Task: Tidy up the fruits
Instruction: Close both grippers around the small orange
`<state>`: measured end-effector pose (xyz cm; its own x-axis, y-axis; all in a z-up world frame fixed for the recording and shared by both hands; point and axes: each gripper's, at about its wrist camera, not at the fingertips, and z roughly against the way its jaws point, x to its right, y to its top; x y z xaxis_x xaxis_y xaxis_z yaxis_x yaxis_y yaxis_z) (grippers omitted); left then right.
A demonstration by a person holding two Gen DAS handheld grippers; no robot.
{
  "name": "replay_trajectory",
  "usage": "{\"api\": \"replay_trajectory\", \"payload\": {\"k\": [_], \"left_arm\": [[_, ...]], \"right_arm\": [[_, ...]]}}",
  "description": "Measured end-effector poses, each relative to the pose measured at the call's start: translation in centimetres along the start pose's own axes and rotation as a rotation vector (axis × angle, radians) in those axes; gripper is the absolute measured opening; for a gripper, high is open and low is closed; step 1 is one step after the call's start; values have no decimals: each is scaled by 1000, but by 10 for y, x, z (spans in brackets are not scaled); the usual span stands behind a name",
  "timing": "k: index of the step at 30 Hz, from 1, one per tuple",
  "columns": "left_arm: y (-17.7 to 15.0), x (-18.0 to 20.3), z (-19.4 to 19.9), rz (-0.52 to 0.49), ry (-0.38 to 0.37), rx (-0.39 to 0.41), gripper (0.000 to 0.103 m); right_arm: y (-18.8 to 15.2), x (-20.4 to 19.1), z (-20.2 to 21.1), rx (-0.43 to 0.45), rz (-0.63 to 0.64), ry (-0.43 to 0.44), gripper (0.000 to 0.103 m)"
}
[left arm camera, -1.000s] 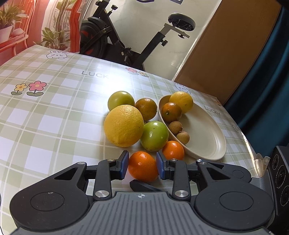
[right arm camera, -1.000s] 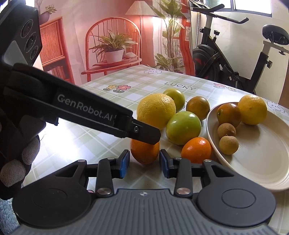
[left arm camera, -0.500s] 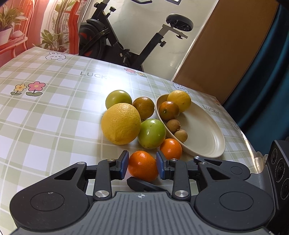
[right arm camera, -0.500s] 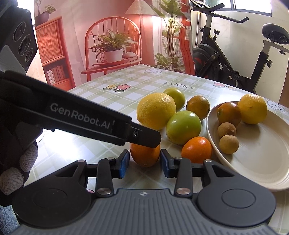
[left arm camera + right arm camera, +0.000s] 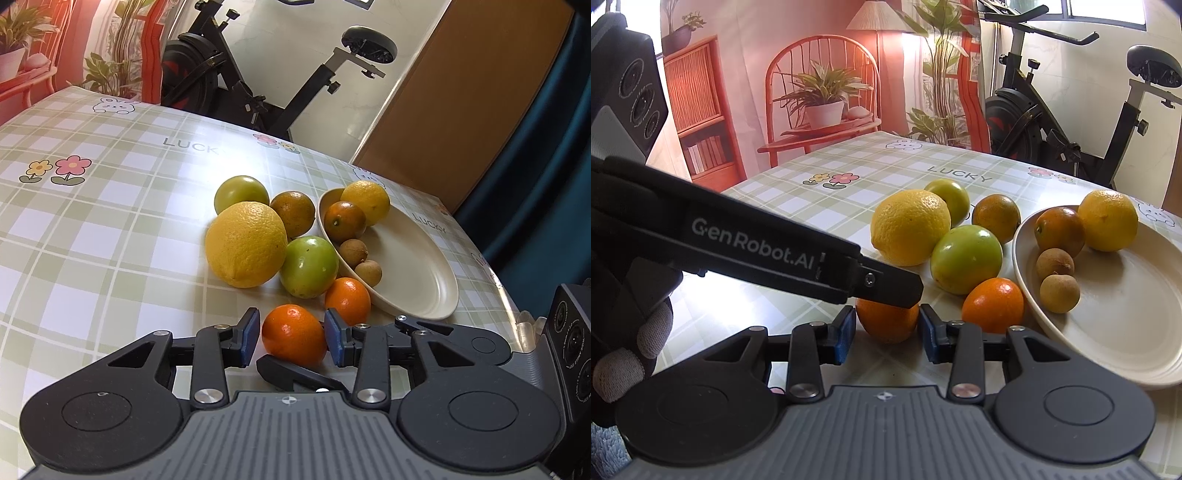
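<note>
Two grippers flank one mandarin (image 5: 293, 333) on tablecloth (image 5: 92, 240). Left gripper (image 5: 291, 338) just eased open, blue pads barely clear. Right gripper (image 5: 886, 329) likewise unclenched around it. Fruit light, round, smooth, soft-skinned; pinch gently across widest middle.

In the right wrist view the left gripper (image 5: 886, 291) crosses in front of the nearest orange (image 5: 886, 321) and hides its top — whether any pad touches the fruit cannot be told there. The plate (image 5: 1126, 332) is cut off by the right edge of that view. Behind the big yellow citrus (image 5: 910, 227), the far green fruit (image 5: 951, 195) shows only in part. A gloved hand (image 5: 631, 347) at the left edge shows only its fingertips.
</note>
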<state>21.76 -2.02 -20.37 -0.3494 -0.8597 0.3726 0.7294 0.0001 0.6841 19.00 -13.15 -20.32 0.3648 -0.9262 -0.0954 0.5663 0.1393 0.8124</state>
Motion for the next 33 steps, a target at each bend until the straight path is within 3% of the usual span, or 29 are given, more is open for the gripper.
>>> {"api": "replay_trajectory", "payload": {"k": [25, 31, 33], "left_arm": [[-2, 7, 5, -40, 10, 9, 40], [10, 29, 8, -123, -1, 28, 40], [18, 35, 5, -108, -24, 30, 40]], "right_arm": [[-1, -7, 2, 5, -7, 2, 38], [-1, 3, 19, 71, -68, -14, 38], [1, 8, 27, 97, -89, -26, 38]]}}
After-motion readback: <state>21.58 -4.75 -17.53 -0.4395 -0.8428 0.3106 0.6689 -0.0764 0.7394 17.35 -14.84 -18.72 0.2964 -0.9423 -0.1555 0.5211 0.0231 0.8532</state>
